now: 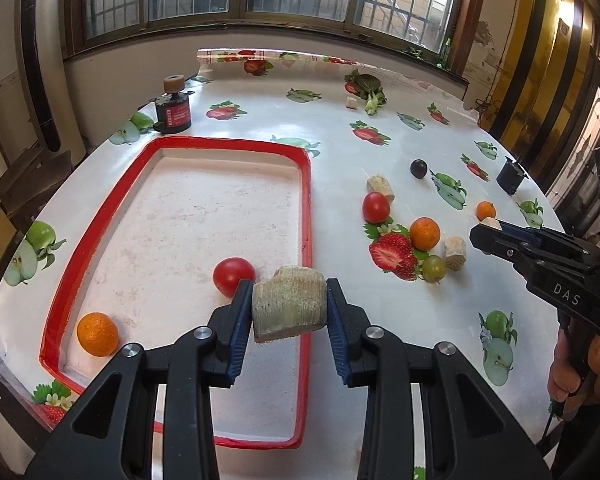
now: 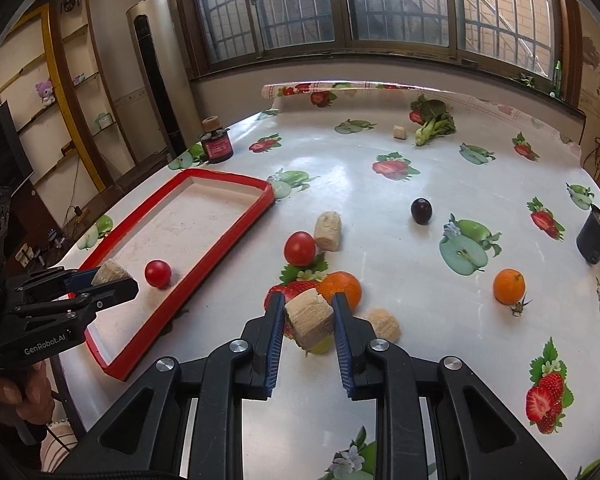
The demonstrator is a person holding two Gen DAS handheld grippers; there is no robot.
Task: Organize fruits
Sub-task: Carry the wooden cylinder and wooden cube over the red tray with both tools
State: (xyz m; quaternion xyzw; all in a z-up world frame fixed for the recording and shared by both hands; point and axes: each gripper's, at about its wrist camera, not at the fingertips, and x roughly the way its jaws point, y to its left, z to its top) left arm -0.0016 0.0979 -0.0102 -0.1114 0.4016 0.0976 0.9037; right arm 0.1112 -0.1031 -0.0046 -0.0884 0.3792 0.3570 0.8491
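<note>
My left gripper (image 1: 289, 304) is shut on a beige fibrous chunk (image 1: 289, 304) and holds it over the red-rimmed tray (image 1: 306, 200). In the tray lie a red tomato (image 1: 233, 275) and an orange (image 1: 97, 334). My right gripper (image 2: 309, 320) is shut on a smaller beige chunk (image 2: 310, 319) above the table, right of the tray (image 2: 228, 236). Below it lie an orange (image 2: 342, 289), a green fruit (image 2: 324, 346) and another chunk (image 2: 385, 323). A red tomato (image 2: 299, 248), a dark plum (image 2: 421, 211) and a small orange (image 2: 509, 286) lie farther out.
A fruit-print cloth covers the table (image 2: 380, 200). A dark jar (image 2: 217, 144) stands at the far left, a black cup (image 2: 594, 236) at the right. Leafy greens (image 2: 434, 120) and a small block (image 2: 399, 132) lie at the back. Another chunk (image 2: 329, 230) lies by the tomato.
</note>
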